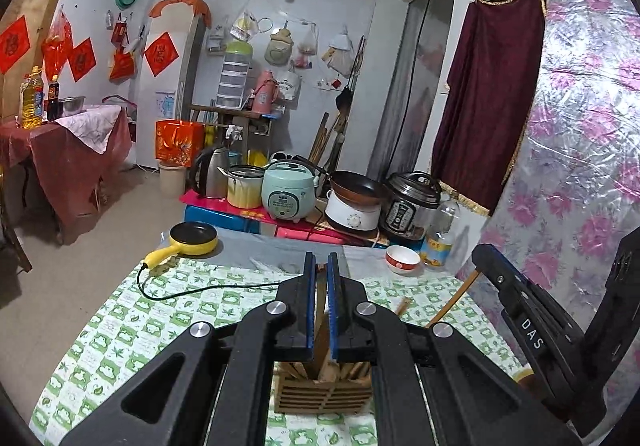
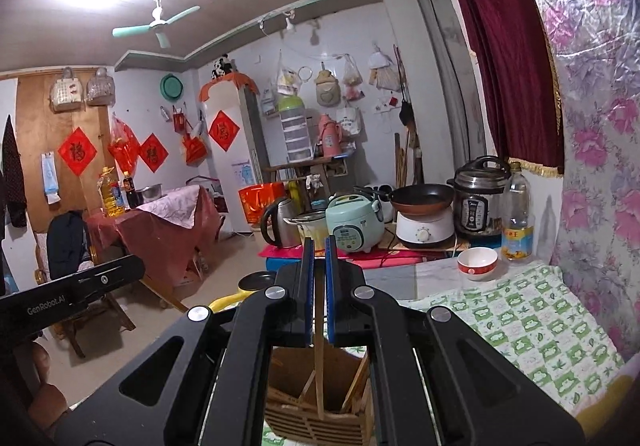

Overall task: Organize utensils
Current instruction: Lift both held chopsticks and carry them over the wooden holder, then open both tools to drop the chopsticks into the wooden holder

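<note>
A slatted wooden utensil holder (image 1: 322, 392) stands on the green-checked tablecloth, with several wooden utensils in it. My left gripper (image 1: 321, 266) is shut on a wooden utensil (image 1: 320, 322) that reaches down into the holder. My right gripper (image 2: 319, 246) is shut on a thin wooden chopstick (image 2: 319, 358) that hangs down into the same holder (image 2: 316, 418). The right gripper's body (image 1: 532, 326) shows at the right of the left wrist view. More wooden sticks (image 1: 452, 298) lie on the cloth beyond the holder.
A yellow electric frying pan (image 1: 192, 240) with its black cord, a red and white bowl (image 1: 402, 260) and a clear bottle (image 1: 440, 234) sit at the table's far edge. Cookers and pots (image 1: 288, 187) stand behind. A floral plastic sheet (image 1: 580, 165) lines the right side.
</note>
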A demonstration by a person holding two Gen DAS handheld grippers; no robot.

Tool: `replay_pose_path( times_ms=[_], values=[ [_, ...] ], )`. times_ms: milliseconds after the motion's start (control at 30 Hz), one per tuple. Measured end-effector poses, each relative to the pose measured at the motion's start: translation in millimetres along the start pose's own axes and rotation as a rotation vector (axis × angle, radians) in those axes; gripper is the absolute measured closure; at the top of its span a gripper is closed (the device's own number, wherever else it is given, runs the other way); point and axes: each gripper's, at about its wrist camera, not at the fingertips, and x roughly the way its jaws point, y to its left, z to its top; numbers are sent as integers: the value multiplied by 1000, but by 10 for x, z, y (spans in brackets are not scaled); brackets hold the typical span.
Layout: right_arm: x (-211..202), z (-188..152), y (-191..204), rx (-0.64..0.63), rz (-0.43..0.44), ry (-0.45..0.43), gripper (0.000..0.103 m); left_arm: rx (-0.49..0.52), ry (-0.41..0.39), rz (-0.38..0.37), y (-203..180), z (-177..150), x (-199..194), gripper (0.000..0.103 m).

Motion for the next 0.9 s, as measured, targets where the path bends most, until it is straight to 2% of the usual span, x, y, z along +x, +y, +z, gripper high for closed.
replay_pose_path(
  times_ms=[200,333,900],
  values=[
    [200,-67,-30,2,5,-4,97,0,69,1,60,-30,311,97],
    [372,-165,-34,-1,3,30,97,-15,116,1,121,-77,459,97],
    [700,-438,0,-51,-15,117,97,-20,236,15,128,-256,810,97]
  ],
)
